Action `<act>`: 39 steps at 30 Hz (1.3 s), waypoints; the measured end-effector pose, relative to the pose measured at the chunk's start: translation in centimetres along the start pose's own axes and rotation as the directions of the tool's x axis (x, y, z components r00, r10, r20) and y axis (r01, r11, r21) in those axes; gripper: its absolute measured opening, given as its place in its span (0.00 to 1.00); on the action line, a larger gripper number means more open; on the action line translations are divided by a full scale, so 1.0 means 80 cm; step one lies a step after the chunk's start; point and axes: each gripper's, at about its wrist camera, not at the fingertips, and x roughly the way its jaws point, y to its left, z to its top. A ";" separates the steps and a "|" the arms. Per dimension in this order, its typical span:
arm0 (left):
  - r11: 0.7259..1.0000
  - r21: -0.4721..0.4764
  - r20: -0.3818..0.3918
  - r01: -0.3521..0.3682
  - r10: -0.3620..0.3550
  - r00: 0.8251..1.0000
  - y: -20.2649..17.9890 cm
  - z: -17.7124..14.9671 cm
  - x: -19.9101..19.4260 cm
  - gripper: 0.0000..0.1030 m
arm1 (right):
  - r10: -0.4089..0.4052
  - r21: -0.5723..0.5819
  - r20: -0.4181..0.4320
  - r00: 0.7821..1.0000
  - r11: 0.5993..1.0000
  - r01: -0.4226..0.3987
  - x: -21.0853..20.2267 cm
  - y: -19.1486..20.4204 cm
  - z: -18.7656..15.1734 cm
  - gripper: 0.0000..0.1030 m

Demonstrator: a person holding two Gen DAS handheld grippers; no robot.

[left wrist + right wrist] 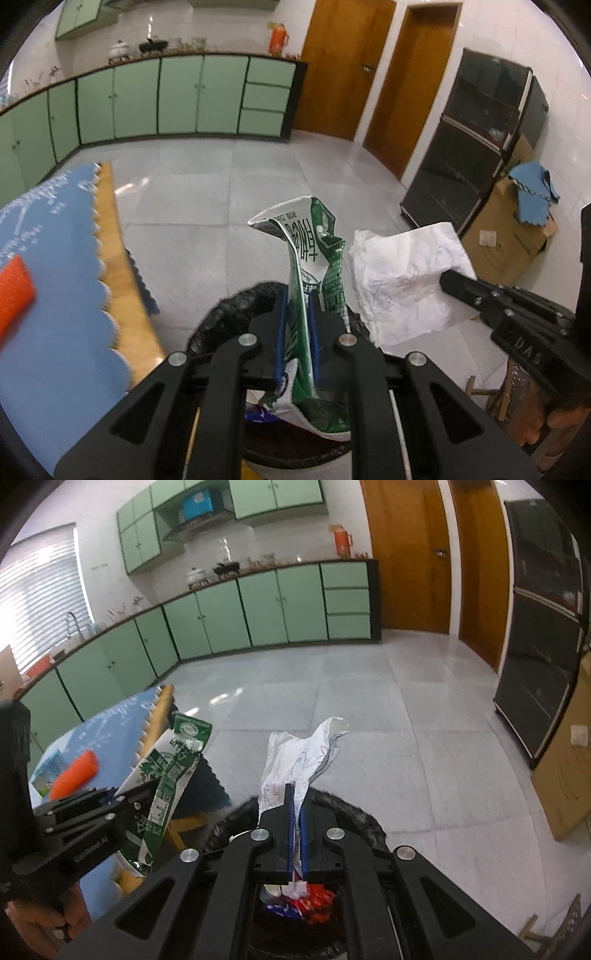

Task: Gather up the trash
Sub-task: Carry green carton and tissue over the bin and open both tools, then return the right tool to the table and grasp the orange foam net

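The black-lined trash bin [229, 314] is mostly hidden behind the left gripper [297, 325] in its own view, and behind the right gripper [295, 827] in the other. Wrappers [314, 897] inside it show only through the gap between the linkages (red, blue and white, print unreadable). The blue mat [55, 266] is blurred, cut by the frame edge. Writing on the crumpled paper [402, 280] is too faint to read.

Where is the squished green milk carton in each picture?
Left wrist view: the green milk carton stands in the middle, pinched between the left gripper fingers, above the black trash bin.
Right wrist view: the same carton is at the left, held by the left gripper, beside the crumpled paper in the right gripper.
Shared landmark: the orange thermos on the counter.
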 end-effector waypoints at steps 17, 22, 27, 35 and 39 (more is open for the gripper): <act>1.000 -0.001 -0.031 0.011 -0.011 0.999 0.001 -0.004 0.010 0.38 | -0.015 0.029 -0.045 0.999 0.999 0.016 0.022 -0.012 -0.008 0.23; 1.000 -0.001 -0.008 -0.018 0.018 1.000 0.005 0.001 -0.004 0.39 | -0.005 0.012 -0.016 1.000 1.000 0.005 0.008 -0.001 0.004 0.27; 0.998 -0.008 0.035 -0.069 0.069 0.997 0.023 0.006 -0.034 0.45 | 0.015 -0.017 0.008 1.000 1.000 -0.015 -0.006 0.019 0.016 0.34; 0.975 -0.065 0.117 -0.214 0.220 0.968 0.089 0.005 -0.103 0.61 | 0.114 -0.097 0.042 0.993 0.989 -0.109 -0.013 0.090 0.036 0.52; 0.936 -0.131 0.135 -0.327 0.344 0.929 0.146 -0.010 -0.142 0.70 | 0.186 -0.139 0.041 0.982 0.974 -0.179 -0.001 0.144 0.042 0.64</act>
